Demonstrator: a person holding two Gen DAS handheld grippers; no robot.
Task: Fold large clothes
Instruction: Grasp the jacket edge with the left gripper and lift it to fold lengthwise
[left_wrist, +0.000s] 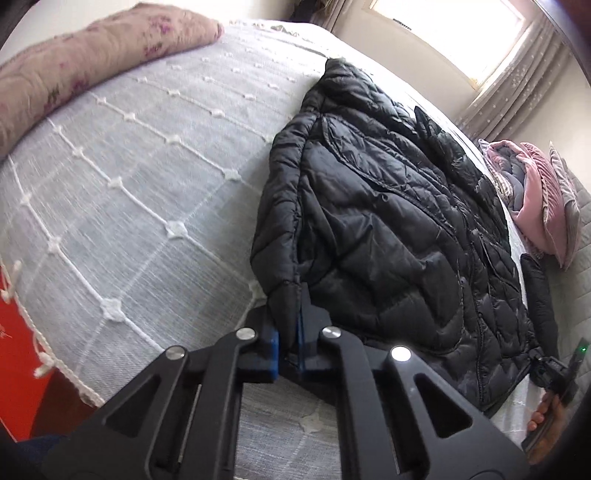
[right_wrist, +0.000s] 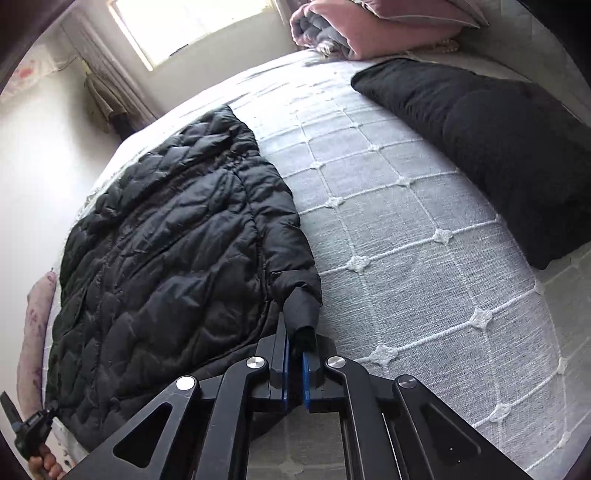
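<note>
A black quilted puffer jacket lies spread on a bed covered by a pale grey bedspread with a white knotted grid. My left gripper is shut on one sleeve cuff at the jacket's near side. In the right wrist view the jacket lies to the left, and my right gripper is shut on the other sleeve cuff. Each gripper also shows small in the other's view, at the jacket's far corner: the right one and the left one.
A floral pink pillow lies at the far left of the bed. A pile of pink and grey bedding sits beyond the jacket. A black folded garment lies on the bedspread to the right. A bright curtained window is behind.
</note>
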